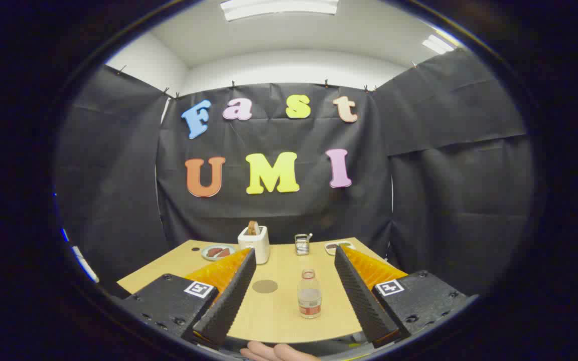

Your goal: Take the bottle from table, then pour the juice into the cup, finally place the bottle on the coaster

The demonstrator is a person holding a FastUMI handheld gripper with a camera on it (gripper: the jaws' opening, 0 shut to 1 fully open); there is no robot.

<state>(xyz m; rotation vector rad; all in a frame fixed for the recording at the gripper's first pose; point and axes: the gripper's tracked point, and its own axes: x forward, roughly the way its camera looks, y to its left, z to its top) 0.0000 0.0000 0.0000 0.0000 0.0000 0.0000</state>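
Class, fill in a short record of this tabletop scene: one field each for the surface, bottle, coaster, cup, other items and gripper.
surface: light wooden table
bottle: small clear plastic bottle, upright, between the fingers, untouched
coaster: round flat grey-brown coaster, bare, beside the bottle
cup: clear glass cup at the far edge
other items: white toaster holding toast; two small plates
gripper: gripper open, fingers apart around the bottle

— What do we make of the surface (279, 311) low in the frame?
— We see pale wood-look laminate, smooth and matt. The bottle (309, 296) on it looks like clear glossy plastic.
— And the tongs (294, 291)?
— We see their spread inner faces ribbed and matt. Further up, the toaster (255, 243) looks smooth and plastic, the small rack (302, 244) wire metal.
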